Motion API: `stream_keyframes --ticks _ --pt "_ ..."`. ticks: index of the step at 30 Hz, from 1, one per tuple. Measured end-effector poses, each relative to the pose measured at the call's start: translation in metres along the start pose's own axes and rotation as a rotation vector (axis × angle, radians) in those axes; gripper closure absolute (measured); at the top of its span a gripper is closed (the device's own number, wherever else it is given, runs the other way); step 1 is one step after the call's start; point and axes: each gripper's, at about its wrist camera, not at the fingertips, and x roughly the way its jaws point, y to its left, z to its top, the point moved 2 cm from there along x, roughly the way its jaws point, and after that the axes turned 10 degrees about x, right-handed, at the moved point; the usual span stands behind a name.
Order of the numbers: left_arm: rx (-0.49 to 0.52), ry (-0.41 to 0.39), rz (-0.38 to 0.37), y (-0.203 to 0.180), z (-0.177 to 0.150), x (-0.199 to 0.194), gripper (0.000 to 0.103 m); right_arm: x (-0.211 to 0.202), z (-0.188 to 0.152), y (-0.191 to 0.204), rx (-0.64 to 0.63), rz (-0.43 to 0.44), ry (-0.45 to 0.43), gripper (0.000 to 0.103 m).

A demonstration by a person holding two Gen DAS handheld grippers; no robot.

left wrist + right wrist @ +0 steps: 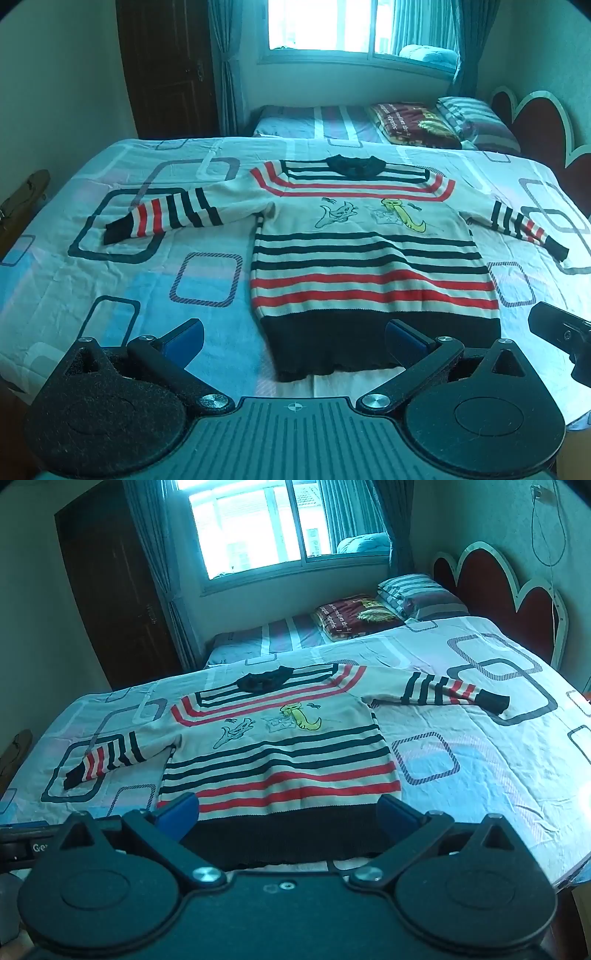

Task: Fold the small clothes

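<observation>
The left gripper (293,338) is being held with its jaws spread wide and nothing between them, above the near edge of the bed, with the sweater's dark hem (369,339) lying just ahead of its blue pads (184,338). The right gripper (288,814) is likewise being held wide and empty, poised over the same hem (288,834).

The striped sweater (369,258) is being presented flat and face up on the patterned bedsheet (129,288), collar away from the grippers, with its left sleeve (166,216) and right sleeve (454,694) stretched out to either side. No fold is being made yet, so the task is judged to be at its opening step. A grasp is being called for next, probably of a sleeve or a hem corner, to be carried across the body.
</observation>
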Motion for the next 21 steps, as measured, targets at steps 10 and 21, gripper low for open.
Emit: stream_keyframes --ticks 10,21 --pt "-0.003 0.004 0.012 -0.013 -0.002 -0.001 0.000 0.001 0.000 0.001 -0.001 -0.001 -0.003 0.001" --pt "-0.004 -0.014 0.002 0.001 0.000 -0.003 0.000 0.002 0.002 0.002 -0.001 -0.004 -0.003 0.001"
